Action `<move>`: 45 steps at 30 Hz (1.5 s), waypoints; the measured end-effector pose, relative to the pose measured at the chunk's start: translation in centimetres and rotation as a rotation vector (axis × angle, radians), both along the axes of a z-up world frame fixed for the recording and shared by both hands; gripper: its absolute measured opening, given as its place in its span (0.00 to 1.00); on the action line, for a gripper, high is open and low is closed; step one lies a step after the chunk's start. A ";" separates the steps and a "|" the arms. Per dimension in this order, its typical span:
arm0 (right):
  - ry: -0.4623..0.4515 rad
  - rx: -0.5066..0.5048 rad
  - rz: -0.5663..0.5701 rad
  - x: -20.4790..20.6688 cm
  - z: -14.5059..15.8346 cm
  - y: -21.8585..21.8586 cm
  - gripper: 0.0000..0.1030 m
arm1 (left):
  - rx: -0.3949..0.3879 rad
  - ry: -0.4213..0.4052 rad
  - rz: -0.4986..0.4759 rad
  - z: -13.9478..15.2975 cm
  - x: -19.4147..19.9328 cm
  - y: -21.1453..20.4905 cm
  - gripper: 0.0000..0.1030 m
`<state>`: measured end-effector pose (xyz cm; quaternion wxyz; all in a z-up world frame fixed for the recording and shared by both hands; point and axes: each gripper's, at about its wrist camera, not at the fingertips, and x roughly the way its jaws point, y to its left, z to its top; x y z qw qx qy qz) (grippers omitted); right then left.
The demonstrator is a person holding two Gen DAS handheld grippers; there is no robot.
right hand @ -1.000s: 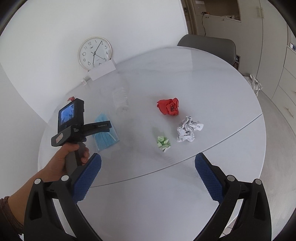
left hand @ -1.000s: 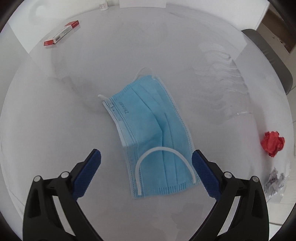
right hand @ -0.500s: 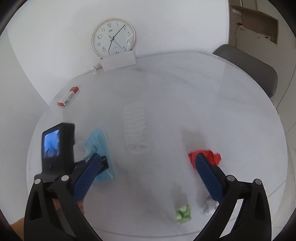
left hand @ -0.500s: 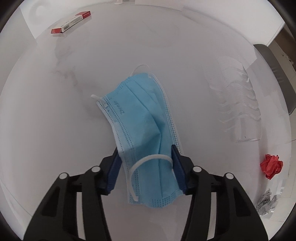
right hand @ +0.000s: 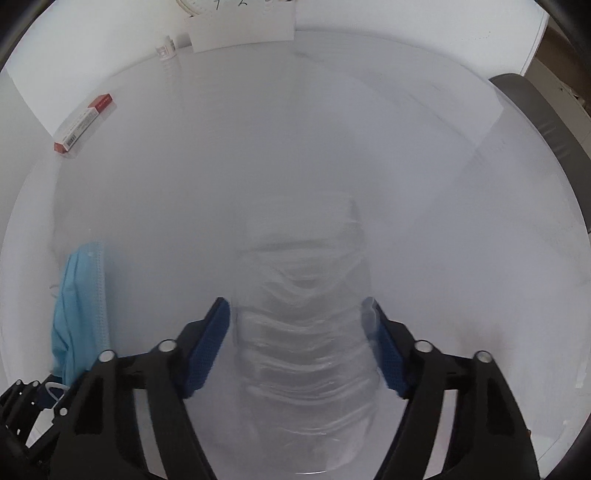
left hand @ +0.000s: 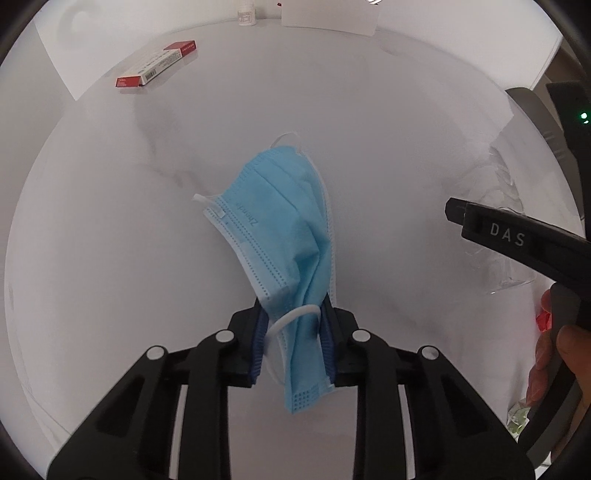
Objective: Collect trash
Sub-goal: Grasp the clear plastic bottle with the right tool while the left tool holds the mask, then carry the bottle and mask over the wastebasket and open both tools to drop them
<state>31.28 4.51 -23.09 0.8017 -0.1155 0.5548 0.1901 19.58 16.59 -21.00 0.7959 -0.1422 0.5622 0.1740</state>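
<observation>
My left gripper (left hand: pixel 293 321) is shut on a blue face mask (left hand: pixel 280 221). The mask is bunched between the pads and hangs over the white table (left hand: pixel 110 221), one ear loop curling by the left pad. My right gripper (right hand: pixel 295 306) points down at a crushed clear plastic bottle (right hand: pixel 306 332) that lies between its jaws. Those jaws are closing; the left pad (right hand: pixel 210 332) still shows a thin gap to the bottle. In the left wrist view the bottle (left hand: pixel 506 206) lies behind the right gripper's black body, held by a hand (left hand: pixel 565 354).
A red and white box (left hand: pixel 155 64) lies at the table's far left. A red paper ball (left hand: pixel 543 319) and a green scrap (left hand: pixel 517 421) peek out by the hand. A white card (right hand: pixel 243 29) stands at the far edge and a grey chair (right hand: pixel 546 122) at the right.
The left jaws closed on the mask and raised it off the table, crumpling it. The right gripper swept down from above the table to the clear bottle, and its jaws narrowed around it.
</observation>
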 end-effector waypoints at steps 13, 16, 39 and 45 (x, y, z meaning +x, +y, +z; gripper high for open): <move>-0.101 0.250 -0.122 -9.7 7.9 -10.7 0.62 | 0.009 -0.097 -0.298 5.5 -5.7 -5.5 0.22; -0.104 0.306 -0.180 -14.2 9.3 -14.6 0.62 | -0.011 -0.110 -0.400 7.1 -8.7 -7.8 0.22; -0.041 0.225 -0.775 -46.9 2.5 -41.6 0.63 | -0.088 -0.113 -1.191 10.9 -27.9 -29.9 0.22; 0.107 0.270 -0.781 -45.4 -8.5 -42.6 0.66 | -0.052 -0.106 -1.312 10.3 -30.8 -34.6 0.22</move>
